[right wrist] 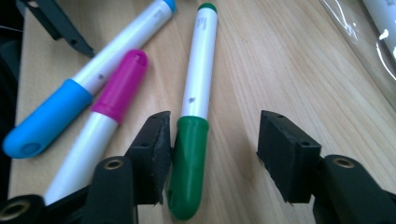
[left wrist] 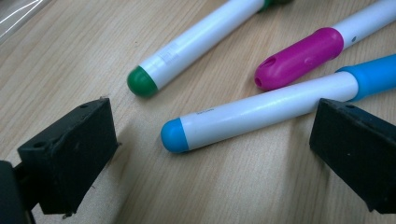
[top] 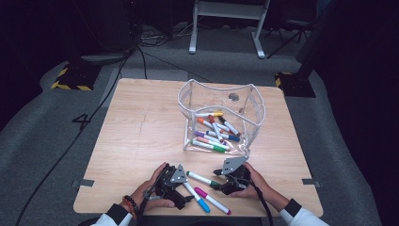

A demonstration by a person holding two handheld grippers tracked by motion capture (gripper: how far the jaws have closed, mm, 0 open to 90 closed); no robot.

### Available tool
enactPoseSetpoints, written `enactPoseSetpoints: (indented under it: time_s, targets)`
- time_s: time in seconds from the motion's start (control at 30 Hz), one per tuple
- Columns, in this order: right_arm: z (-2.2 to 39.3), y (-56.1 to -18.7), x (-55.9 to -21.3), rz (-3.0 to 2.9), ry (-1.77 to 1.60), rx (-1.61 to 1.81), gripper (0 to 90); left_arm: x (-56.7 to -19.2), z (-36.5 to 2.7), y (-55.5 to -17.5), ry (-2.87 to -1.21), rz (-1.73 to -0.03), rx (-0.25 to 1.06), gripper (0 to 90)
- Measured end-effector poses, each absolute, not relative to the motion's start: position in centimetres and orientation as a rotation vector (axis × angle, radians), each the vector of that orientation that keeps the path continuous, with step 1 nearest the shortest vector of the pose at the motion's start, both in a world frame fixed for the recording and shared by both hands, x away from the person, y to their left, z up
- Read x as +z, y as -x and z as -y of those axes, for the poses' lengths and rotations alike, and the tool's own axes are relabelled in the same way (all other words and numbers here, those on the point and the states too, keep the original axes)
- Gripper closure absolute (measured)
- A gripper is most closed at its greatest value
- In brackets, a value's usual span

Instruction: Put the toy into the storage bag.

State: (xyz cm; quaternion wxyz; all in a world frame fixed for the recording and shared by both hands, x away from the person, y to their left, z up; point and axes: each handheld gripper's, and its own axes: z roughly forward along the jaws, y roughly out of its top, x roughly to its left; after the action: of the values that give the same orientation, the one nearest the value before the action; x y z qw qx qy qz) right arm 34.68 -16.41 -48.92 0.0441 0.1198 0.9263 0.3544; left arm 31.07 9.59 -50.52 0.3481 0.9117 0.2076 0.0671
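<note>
The green marker (right wrist: 196,116) lies flat on the table (top: 141,136) near its front edge, cap end between the jaws of the right gripper (right wrist: 212,154); one pad touches the cap, the other stands clear, so nothing is grasped yet. The left gripper (left wrist: 210,154) is released, jaws wide to either side of the blue marker (left wrist: 261,112), not touching it. The pink marker (left wrist: 299,58) lies just beside both. Risk, as I judge it: with only one pad bearing, the round green cap may roll or skid sideways as the jaws close, knocking the pink marker or slipping out; a grip on the cap alone could also let the barrel droop. The left jaws could nudge the blue marker into its neighbours. The surface is pale wood grain, smooth, offering little friction. Farther back stands a clear pouch (top: 254,101) holding more markers. Around the table: grey carpet, cables, a white stand's legs, dark surroundings.
</note>
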Motion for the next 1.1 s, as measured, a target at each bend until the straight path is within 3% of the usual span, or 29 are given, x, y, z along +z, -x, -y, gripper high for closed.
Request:
enactPoseSetpoints:
  time_s: [0.13, 0.43, 0.77, 1.1]
  targets:
    - [16.9, -35.4, -49.1, -2.811, -0.416, 1.075, 51.4, -50.5, -9.6, -31.1, -2.364, -0.538, 0.174, 0.9]
    - [18.2, -36.8, -49.3, -2.77, -0.428, 1.108, 74.9, -50.5, -9.6, -31.1, -2.364, -0.533, 0.174, 0.9]
    - [19.0, -36.9, -48.7, -2.764, -0.38, 1.076, 75.3, -50.5, -9.6, -31.1, -2.365, -0.532, 0.174, 0.9]
    - [20.5, -36.8, -45.6, -2.695, -0.344, 1.141, 75.3, -50.5, -9.6, -31.2, -2.369, -0.526, 0.174, 0.8]
